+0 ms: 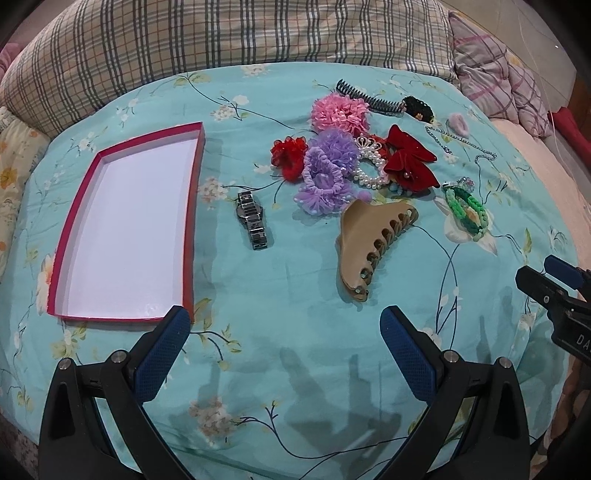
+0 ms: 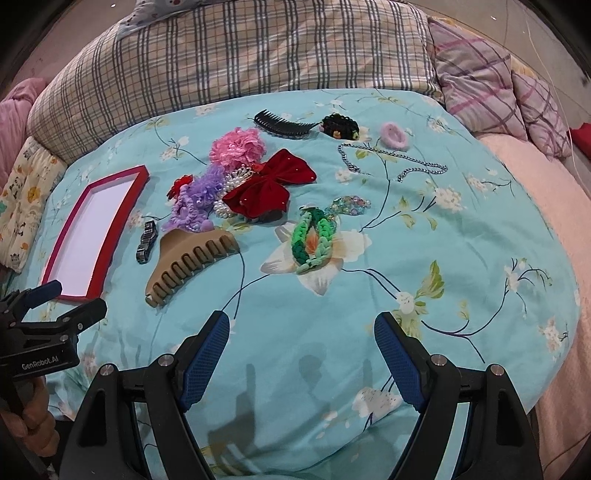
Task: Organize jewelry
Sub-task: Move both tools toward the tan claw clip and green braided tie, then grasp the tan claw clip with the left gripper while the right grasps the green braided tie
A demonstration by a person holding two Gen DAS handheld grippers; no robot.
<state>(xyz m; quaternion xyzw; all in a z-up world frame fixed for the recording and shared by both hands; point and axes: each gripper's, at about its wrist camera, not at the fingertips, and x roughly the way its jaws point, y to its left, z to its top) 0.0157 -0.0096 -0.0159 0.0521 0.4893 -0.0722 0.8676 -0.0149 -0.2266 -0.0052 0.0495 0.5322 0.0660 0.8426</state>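
The bedspread (image 1: 295,332) is turquoise with white flowers and dark stems; the pillow (image 1: 229,33) behind is beige plaid with blue-grey lines. The box (image 1: 129,229) has a red rim and white floor. The bow (image 2: 273,184) is dark red, the hair claw (image 1: 373,243) tan, the scrunchies pink (image 1: 340,112) and lilac (image 1: 328,173), the bracelet (image 2: 312,238) green, the comb (image 2: 284,125) black, the gripper pads (image 2: 205,362) blue

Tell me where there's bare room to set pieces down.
The red-rimmed box is bare inside. Open sheet lies between the grippers and the tan claw clip, and right of the green braided bracelet. Crowded: the scrunchie pile around the red bow.
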